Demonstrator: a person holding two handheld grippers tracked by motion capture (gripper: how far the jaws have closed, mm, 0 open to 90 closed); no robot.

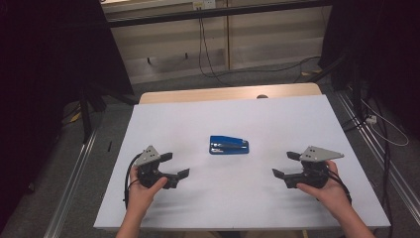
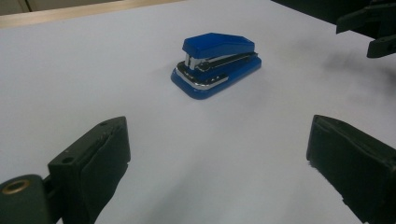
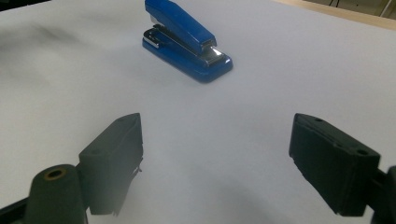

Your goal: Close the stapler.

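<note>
A small blue stapler [image 1: 228, 145] with a silver metal inside lies on its base in the middle of the white table [image 1: 213, 198]. My left gripper [image 1: 175, 164] is held low at the front left, jaws open and empty, facing the stapler [image 2: 215, 64] from a short way off. My right gripper [image 1: 286, 164] is held low at the front right, also open with nothing between its jaws, and the stapler [image 3: 187, 39] lies ahead of it. Far off at the upper right of the left gripper view are the right gripper's jaws [image 2: 372, 29].
A wooden strip [image 1: 228, 92] runs along the table's far edge. Beyond it, cables [image 1: 205, 54] hang before a pale wall panel. Metal rails [image 1: 74, 168] flank the table on the floor, and a white cable [image 1: 384, 124] lies at the right.
</note>
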